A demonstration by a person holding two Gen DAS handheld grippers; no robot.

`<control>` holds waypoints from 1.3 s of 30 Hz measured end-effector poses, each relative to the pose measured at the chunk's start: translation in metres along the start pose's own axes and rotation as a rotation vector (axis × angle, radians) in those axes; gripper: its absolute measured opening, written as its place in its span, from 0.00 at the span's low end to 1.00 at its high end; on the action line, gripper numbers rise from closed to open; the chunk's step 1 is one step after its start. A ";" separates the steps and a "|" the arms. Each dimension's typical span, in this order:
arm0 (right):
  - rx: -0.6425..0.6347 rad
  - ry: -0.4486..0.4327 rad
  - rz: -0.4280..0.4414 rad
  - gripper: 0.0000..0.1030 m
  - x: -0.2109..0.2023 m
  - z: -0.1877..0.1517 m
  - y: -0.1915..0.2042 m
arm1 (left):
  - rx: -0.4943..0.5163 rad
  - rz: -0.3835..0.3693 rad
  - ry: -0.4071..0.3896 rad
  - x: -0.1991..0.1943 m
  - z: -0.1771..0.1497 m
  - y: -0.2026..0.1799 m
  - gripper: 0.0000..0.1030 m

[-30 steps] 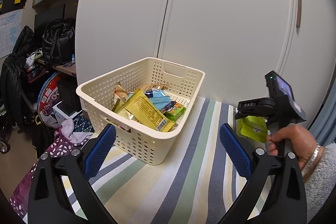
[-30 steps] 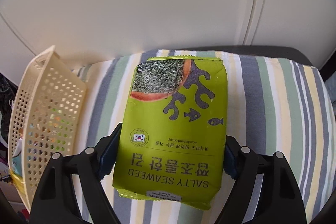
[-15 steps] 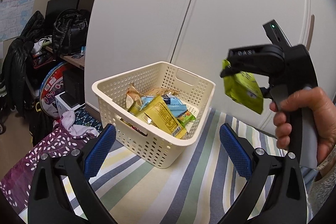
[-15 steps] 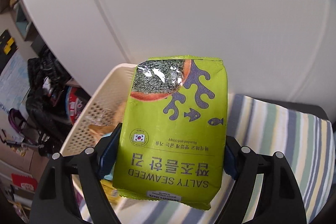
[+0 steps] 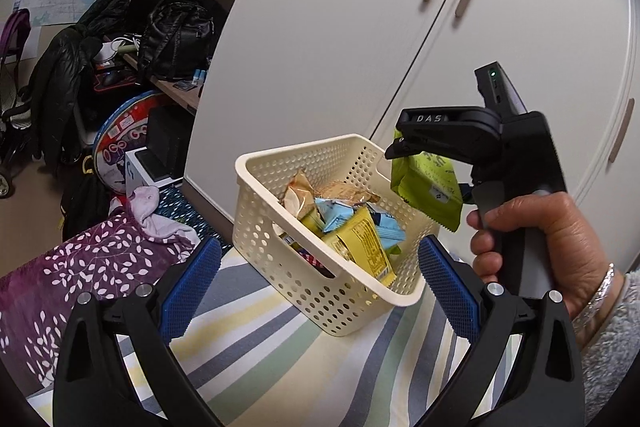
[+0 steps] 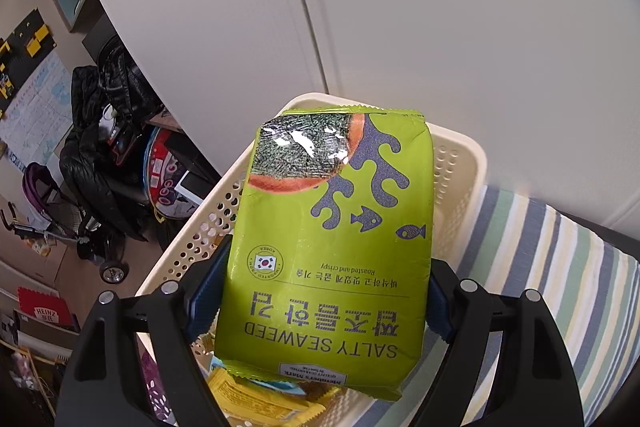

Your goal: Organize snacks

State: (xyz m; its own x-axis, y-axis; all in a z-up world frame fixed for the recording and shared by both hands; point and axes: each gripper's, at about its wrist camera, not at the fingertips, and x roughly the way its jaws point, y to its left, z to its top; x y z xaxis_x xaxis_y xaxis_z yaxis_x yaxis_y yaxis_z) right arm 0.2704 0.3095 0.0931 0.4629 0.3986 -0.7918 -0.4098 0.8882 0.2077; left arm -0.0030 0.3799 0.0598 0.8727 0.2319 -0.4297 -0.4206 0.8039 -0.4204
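Seaweed packet now over basket | right gripper clamps it | left gripper wide

Glossy seaweed packet, perforated plastic basket

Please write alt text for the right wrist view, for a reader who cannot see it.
The right hand-held gripper holds a green seaweed packet above a cream perforated basket containing other snacks. The basket stands on a striped cloth.
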 end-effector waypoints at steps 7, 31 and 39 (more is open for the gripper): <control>-0.009 0.015 0.004 0.79 0.012 0.000 0.004 | -0.032 0.026 0.044 0.012 0.002 0.009 0.97; -0.014 -0.004 0.026 0.84 -0.023 -0.036 -0.005 | -0.040 0.029 0.085 0.027 0.001 0.016 0.97; 0.009 -0.053 -0.067 0.91 -0.075 -0.083 -0.037 | -0.013 0.044 0.094 0.031 0.000 0.016 0.97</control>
State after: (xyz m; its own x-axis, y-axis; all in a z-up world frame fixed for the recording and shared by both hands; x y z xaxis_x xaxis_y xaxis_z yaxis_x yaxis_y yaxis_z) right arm 0.1858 0.2279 0.0975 0.5304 0.3491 -0.7726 -0.3689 0.9155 0.1605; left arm 0.0173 0.3995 0.0394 0.8264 0.2137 -0.5210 -0.4616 0.7869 -0.4095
